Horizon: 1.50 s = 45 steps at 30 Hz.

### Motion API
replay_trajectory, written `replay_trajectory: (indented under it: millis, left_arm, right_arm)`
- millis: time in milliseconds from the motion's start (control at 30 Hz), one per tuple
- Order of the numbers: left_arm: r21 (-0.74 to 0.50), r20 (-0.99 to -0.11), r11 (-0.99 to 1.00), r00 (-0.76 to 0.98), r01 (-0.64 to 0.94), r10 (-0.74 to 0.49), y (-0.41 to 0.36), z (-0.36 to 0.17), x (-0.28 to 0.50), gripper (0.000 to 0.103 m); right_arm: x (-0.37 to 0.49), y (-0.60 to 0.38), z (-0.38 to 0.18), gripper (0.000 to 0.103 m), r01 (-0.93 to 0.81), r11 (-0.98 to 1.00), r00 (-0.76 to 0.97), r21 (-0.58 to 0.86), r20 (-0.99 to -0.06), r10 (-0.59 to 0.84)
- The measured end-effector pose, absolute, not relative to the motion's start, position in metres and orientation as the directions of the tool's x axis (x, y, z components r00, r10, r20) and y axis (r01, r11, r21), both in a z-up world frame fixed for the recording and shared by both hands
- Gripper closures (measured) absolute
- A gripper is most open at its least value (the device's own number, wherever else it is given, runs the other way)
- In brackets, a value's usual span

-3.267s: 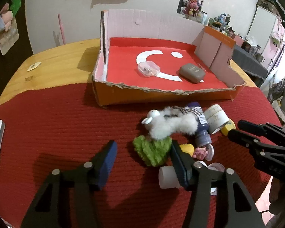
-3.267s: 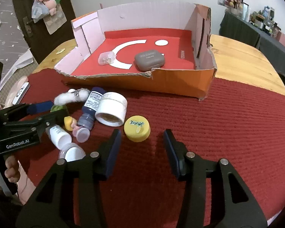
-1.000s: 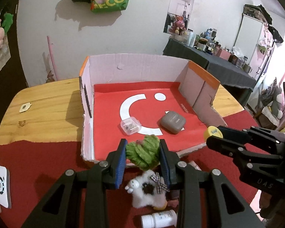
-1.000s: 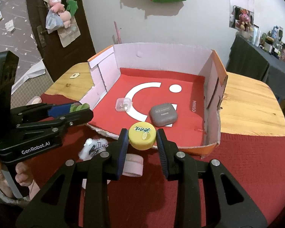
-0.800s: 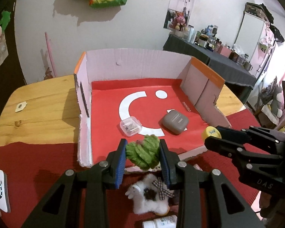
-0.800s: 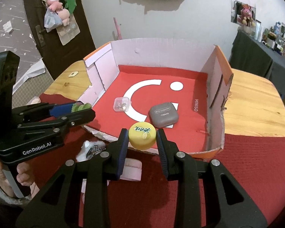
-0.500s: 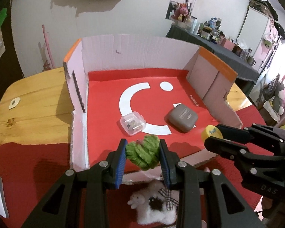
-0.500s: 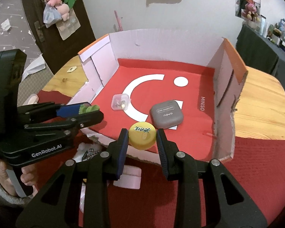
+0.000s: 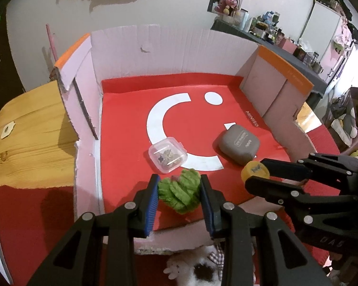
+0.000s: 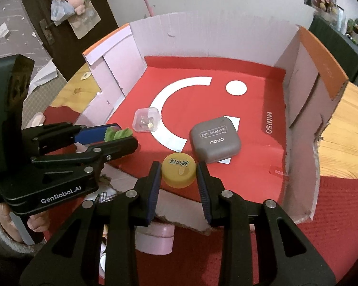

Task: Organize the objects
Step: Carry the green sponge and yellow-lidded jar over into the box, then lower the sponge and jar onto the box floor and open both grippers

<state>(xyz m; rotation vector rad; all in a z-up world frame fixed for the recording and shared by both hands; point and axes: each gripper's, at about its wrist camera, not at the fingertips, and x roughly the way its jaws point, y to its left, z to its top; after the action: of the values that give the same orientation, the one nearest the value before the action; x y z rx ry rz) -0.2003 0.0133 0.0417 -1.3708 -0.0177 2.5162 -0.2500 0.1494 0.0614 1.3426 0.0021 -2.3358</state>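
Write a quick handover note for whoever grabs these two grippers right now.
Left hand-held gripper: shut on the green plush toy, held over the box's near edge.
Right hand-held gripper: shut on the yellow cap, also over the near edge.
Already in the cardboard box: clear plastic case and grey eye shadow case.
Left to do: release both items in the box, then fetch what remains on the red cloth, including the white fluffy toy and pink jar.
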Motion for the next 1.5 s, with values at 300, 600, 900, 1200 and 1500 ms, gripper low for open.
replay_trajectory:
  millis: [300, 600, 900, 1200, 1500]
  left_arm:
    - [-0.142, -0.84, -0.96, -0.484, -0.242, 0.247, 0.019, 0.032, -0.21, 0.069]
    - [-0.157, -0.84, -0.958, -0.477, -0.239, 0.257, 0.019, 0.031, -0.219, 0.068]
    - [-0.16, -0.842, -0.96, -0.476, -0.231, 0.255, 0.018, 0.03, -0.228, 0.068]
    - [-0.158, -0.833, -0.964, -0.496, -0.215, 0.247, 0.019, 0.028, -0.239, 0.068]
    - [-0.169, -0.823, -0.964, -0.509, -0.207, 0.253, 0.016, 0.027, -0.241, 0.068]
  right_arm:
    - [-0.261, 0.15, 0.051, 0.074, 0.376, -0.898, -0.393, 0.23, -0.838, -0.379]
    - [-0.27, 0.152, 0.045, 0.074, 0.365, -0.894, -0.366, 0.26, -0.843, -0.394]
    - [-0.283, 0.162, 0.045, 0.074, 0.322, -0.914, -0.381, 0.248, -0.85, -0.365]
    - [-0.29, 0.16, 0.043, 0.074, 0.295, -0.947, -0.447, 0.13, -0.857, -0.257]
    - [-0.29, 0.164, 0.044, 0.074, 0.285, -0.953, -0.465, 0.106, -0.854, -0.234]
